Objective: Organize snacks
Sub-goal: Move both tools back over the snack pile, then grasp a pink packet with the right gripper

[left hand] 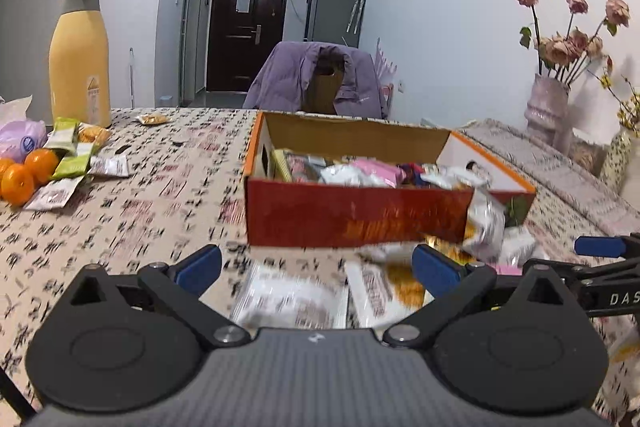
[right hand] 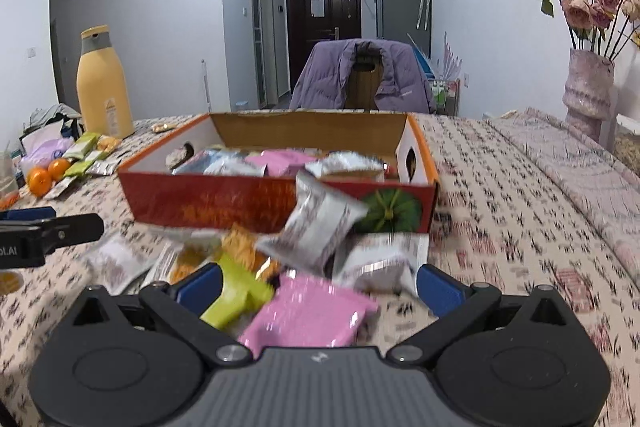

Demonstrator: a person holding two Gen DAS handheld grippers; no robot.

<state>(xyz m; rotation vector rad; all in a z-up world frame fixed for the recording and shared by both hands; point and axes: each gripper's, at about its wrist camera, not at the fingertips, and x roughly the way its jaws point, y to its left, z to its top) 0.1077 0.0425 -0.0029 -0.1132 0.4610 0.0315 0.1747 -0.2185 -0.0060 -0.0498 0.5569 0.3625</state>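
Note:
A red-and-orange cardboard box (left hand: 352,217) (right hand: 224,203) holds several snack packets. Loose packets lie in front of it. My left gripper (left hand: 316,267) is open above white packets (left hand: 292,301) on the cloth. My right gripper (right hand: 318,285) is open over a pink packet (right hand: 312,311) and a green packet (right hand: 236,291). A silver packet (right hand: 320,227) (left hand: 486,223) is tilted against the box's front wall; I cannot tell whether it rests there or is in mid-air. The right gripper's finger (left hand: 600,247) shows at the left wrist view's right edge.
A yellow bottle (left hand: 80,55) (right hand: 104,83) stands at the far left. Oranges (left hand: 24,175) and more packets (left hand: 76,155) lie beside it. A chair with a purple jacket (left hand: 316,79) is behind the table. A vase of dried roses (right hand: 588,87) stands at right.

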